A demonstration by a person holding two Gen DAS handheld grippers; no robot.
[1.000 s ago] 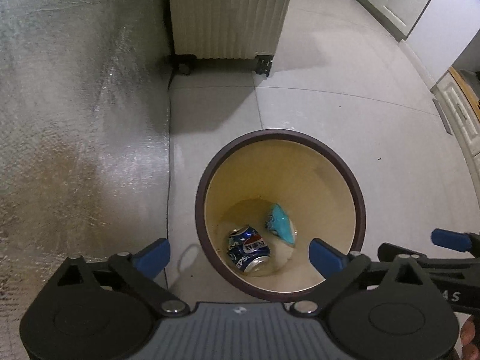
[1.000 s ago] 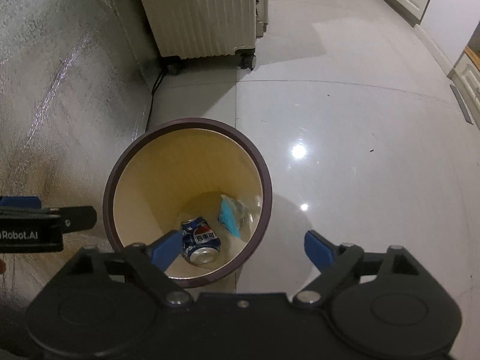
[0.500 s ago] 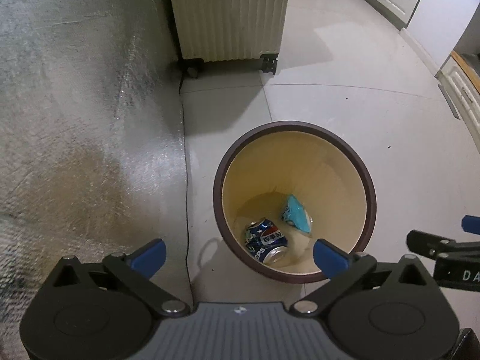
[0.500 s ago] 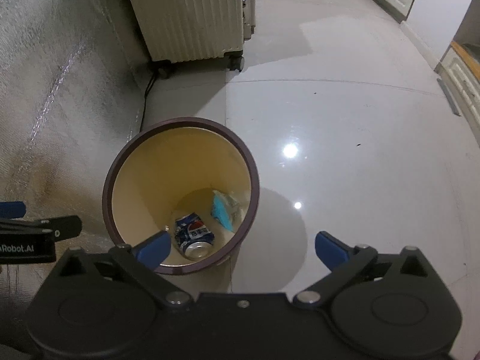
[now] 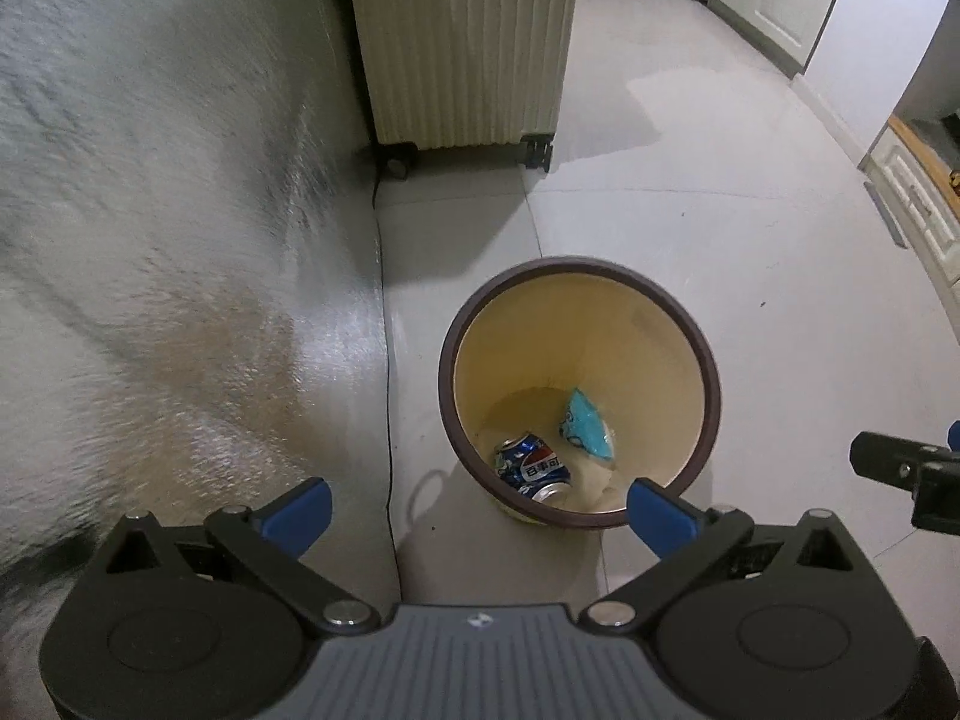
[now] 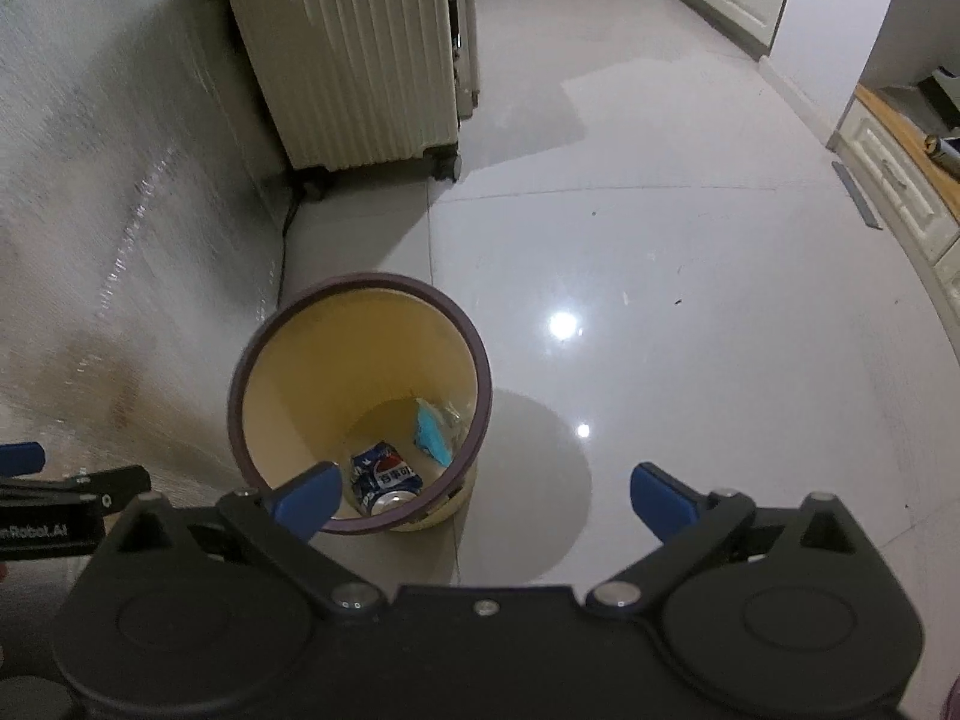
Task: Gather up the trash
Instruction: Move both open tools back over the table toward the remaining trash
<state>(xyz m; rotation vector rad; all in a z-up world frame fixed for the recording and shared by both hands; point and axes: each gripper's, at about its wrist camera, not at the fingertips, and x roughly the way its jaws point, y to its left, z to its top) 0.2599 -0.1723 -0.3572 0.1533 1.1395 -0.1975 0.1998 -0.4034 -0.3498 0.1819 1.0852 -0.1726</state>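
Observation:
A cream waste bin with a dark brown rim [image 5: 711, 384] [image 6: 240, 372] stands on the floor tiles. At its bottom lie a crushed blue cola can [image 5: 534, 468] [image 6: 384, 477] and a light blue wrapper [image 5: 585, 423] [image 6: 432, 432]. My left gripper [image 5: 477, 507] hangs above and in front of the bin, open, nothing between its blue pads. My right gripper [image 6: 483, 492] is also open and empty, above the bin's right side. Each gripper shows at the edge of the other's view.
A cream ribbed suitcase on wheels [image 5: 462, 42] [image 6: 354, 60] stands behind the bin against a silvery textured wall [image 5: 150, 210]. A thin dark cable [image 5: 387, 396] runs along the wall's foot. White cabinets [image 6: 894, 180] line the right. Glossy floor [image 6: 660, 300] spreads to the right.
Both grippers have risen and pulled back from the bin, which now looks smaller and farther. The right gripper's jaws stand a little wider than a second ago.

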